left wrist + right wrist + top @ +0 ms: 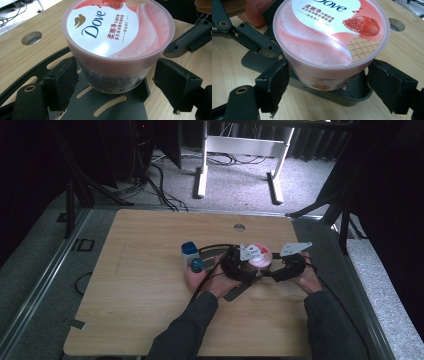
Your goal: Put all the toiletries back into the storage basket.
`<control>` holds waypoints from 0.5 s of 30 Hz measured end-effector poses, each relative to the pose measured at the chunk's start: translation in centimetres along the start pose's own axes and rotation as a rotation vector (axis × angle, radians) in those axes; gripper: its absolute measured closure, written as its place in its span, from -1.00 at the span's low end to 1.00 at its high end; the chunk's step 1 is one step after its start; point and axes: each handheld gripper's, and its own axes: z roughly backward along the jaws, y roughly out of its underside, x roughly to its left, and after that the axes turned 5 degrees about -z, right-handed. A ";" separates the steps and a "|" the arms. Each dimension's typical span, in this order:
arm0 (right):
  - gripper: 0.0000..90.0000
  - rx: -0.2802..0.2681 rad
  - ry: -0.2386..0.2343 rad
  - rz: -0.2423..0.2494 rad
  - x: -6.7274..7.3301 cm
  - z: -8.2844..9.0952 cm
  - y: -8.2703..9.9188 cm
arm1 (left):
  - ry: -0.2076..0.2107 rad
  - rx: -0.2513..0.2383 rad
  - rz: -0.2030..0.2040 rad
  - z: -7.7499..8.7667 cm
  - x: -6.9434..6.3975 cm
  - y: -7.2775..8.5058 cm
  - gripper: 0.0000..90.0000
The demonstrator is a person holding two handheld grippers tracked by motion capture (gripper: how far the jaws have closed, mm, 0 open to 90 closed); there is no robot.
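A pink Dove jar (260, 255) with a pomegranate lid stands upright on a dark grey slotted plate (100, 105) near the table's middle. My left gripper (115, 80) straddles the jar (117, 32) from the left, its black jaws on either side of the body. The left jaw is almost touching and a small gap shows at the right one. My right gripper (328, 80) straddles the same jar (329, 37) from the right, also with gaps. In the high view the left gripper (235, 265) and the right gripper (290, 267) meet at the jar.
A white bottle with a blue cap (190, 252) stands just left of the left hand, with a small blue object (197, 265) beside it. A round hole (239, 227) pierces the wooden table (140, 285) behind the jar. Cables trail from both grippers.
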 end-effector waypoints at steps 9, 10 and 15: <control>-0.60 0.010 -0.004 -0.024 -0.8 -0.7 0.0 | -0.015 0.014 0.027 -0.8 0.4 0.0 -0.56; -0.60 0.010 -0.004 -0.027 -0.9 -0.8 0.0 | -0.014 0.017 0.030 -0.9 0.4 0.0 -0.56; -0.60 0.030 0.003 -0.029 -1.1 -1.2 0.1 | -0.011 0.035 0.032 -1.4 0.5 0.2 -0.56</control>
